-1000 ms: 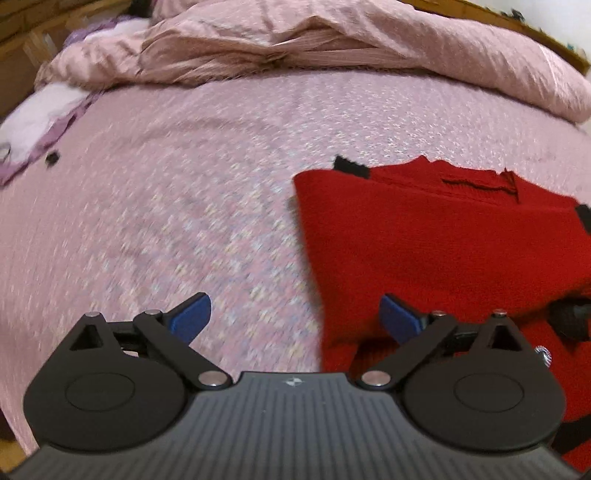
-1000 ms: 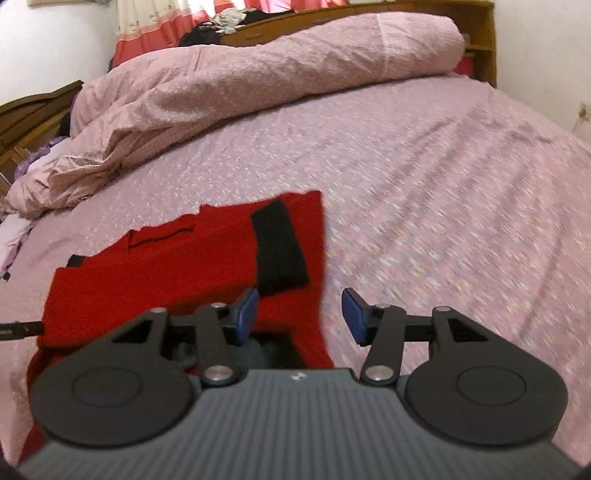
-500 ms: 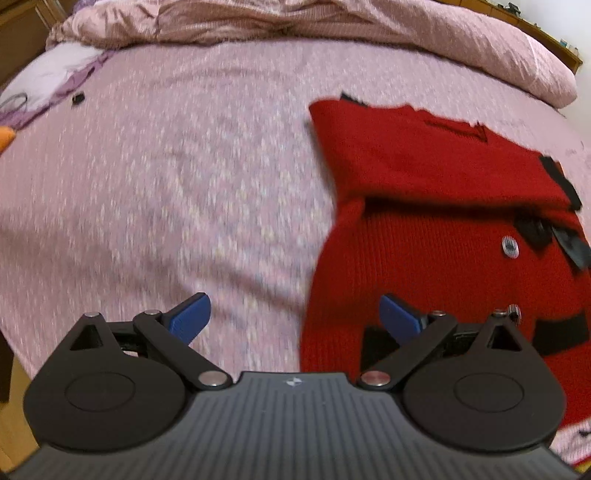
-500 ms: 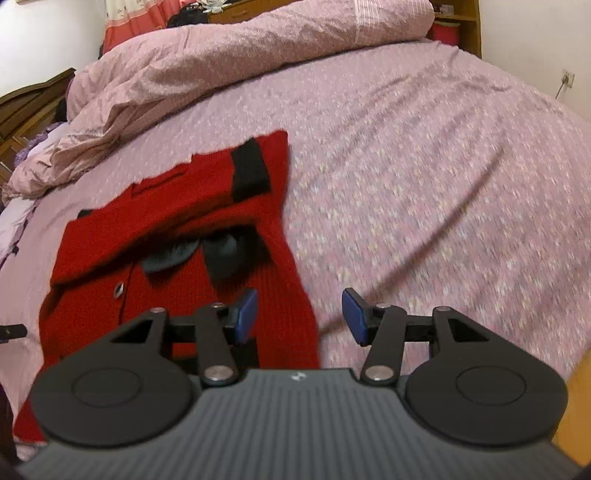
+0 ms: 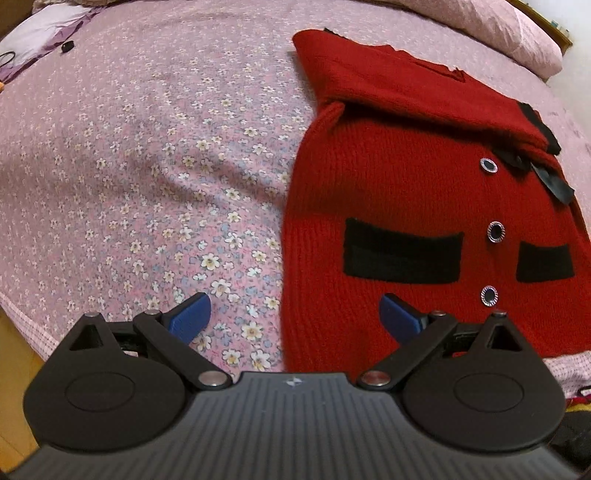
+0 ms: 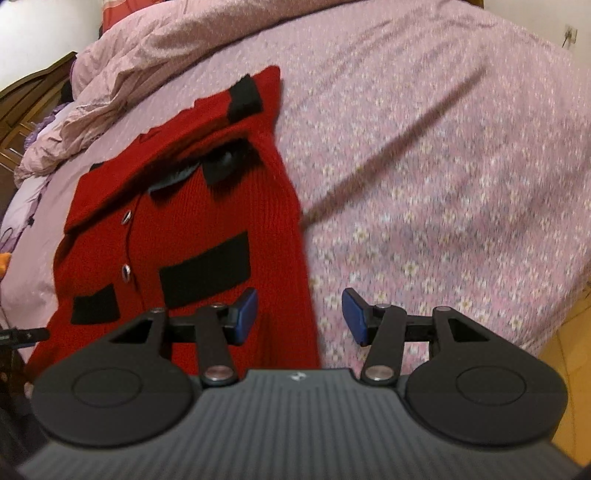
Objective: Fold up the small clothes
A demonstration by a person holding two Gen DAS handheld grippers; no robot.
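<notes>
A small red knit cardigan (image 5: 406, 177) with black pocket bands and metal buttons lies flat on the pink floral bedsheet (image 5: 147, 166). Its top part is folded down over the body. My left gripper (image 5: 295, 319) is open and empty, low over the cardigan's lower left corner at the near bed edge. The cardigan also shows in the right wrist view (image 6: 192, 229). My right gripper (image 6: 300, 314) is open and empty, over the cardigan's lower right edge.
A bunched pink duvet (image 6: 166, 55) lies along the far side of the bed. Wooden furniture (image 6: 22, 107) stands at the far left. A small dark object (image 5: 67, 46) and white cloth (image 5: 40, 33) lie at the bed's far left. Wooden floor (image 6: 569, 354) shows beyond the near edge.
Both grippers have pulled back toward the near bed edge, away from the folded top. The cardigan's lower body with pockets and buttons has come into view. Both stay open.
</notes>
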